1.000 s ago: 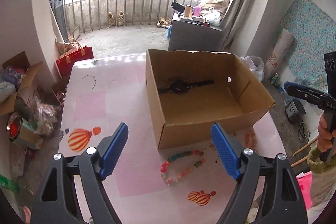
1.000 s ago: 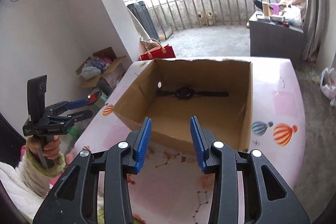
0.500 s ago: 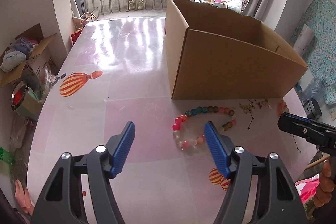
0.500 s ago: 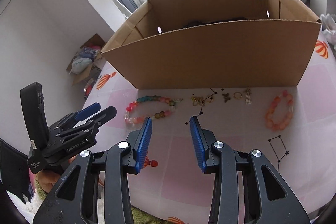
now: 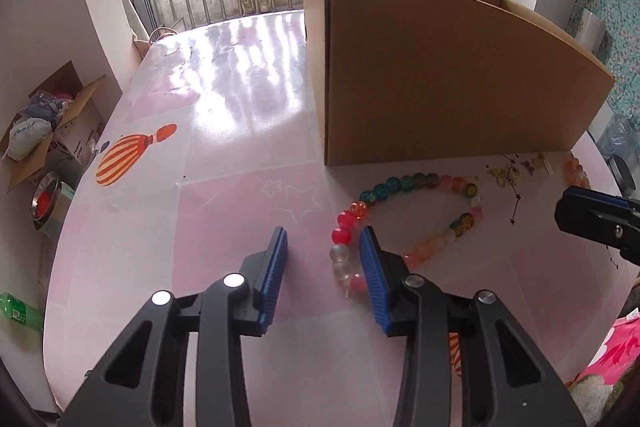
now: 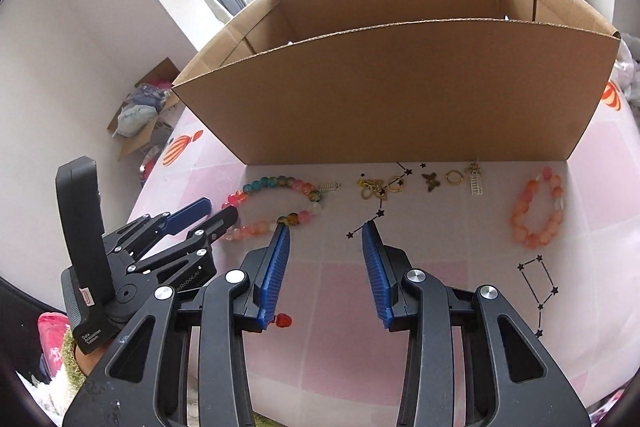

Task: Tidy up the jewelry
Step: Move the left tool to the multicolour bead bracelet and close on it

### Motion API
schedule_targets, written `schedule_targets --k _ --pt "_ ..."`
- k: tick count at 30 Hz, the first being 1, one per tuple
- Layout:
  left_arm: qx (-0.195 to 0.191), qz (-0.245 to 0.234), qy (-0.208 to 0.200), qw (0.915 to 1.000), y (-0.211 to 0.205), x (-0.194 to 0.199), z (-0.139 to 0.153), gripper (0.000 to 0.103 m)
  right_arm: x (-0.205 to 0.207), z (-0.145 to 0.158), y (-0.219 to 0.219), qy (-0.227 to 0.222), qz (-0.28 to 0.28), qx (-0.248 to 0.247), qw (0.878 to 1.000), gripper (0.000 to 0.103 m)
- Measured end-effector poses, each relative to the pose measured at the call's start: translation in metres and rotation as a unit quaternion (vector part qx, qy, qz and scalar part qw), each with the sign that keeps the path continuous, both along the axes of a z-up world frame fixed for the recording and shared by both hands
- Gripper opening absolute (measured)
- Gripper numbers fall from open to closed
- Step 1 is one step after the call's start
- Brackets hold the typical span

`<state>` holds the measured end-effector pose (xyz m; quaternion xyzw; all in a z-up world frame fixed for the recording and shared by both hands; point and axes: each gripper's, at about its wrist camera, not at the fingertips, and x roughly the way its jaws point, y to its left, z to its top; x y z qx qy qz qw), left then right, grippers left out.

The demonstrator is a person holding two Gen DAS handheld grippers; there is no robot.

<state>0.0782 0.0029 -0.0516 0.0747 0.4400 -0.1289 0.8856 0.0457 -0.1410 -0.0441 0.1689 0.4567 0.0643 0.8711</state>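
A multicoloured bead bracelet (image 5: 416, 219) lies on the pink table in front of an open cardboard box (image 5: 440, 75). My left gripper (image 5: 324, 247) is open and low over the table, its right finger touching the bracelet's near-left beads. In the right wrist view the same bracelet (image 6: 280, 207) lies left of centre, with small gold charms and rings (image 6: 380, 185), a butterfly charm (image 6: 431, 181) and an orange bead bracelet (image 6: 538, 213) along the box (image 6: 400, 87). My right gripper (image 6: 326, 231) is open and empty above the table. The left gripper (image 6: 208, 213) also shows there.
The box wall stands just beyond the jewelry row. The table edge (image 5: 72, 227) drops to a floor with cardboard boxes and a metal bowl (image 5: 44, 199) at the left. The right gripper's tip (image 5: 592, 215) sits at the right edge of the left wrist view.
Both grippers have dropped from above the box to the table in front of it. The left gripper has narrowed its opening and moved up against the multicoloured bracelet.
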Motion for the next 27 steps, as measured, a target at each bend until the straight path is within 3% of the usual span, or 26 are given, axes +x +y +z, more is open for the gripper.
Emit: schedule_targets --k 5,15,27 --pt "-0.004 -0.019 0.001 0.9998 0.008 -0.020 -0.003 0.017 0.003 0.000 0.007 0.000 0.006 -0.011 1.000 0.036" --pt "-0.037 -0.004 0.008 0.9993 0.037 -0.035 0.000 0.017 0.022 -0.014 0.034 0.012 0.054 0.003 0.998 0.025" --pt "-0.058 -0.006 0.018 0.9981 0.042 -0.029 0.000 0.018 0.054 -0.025 0.072 0.019 0.101 -0.050 0.993 0.025"
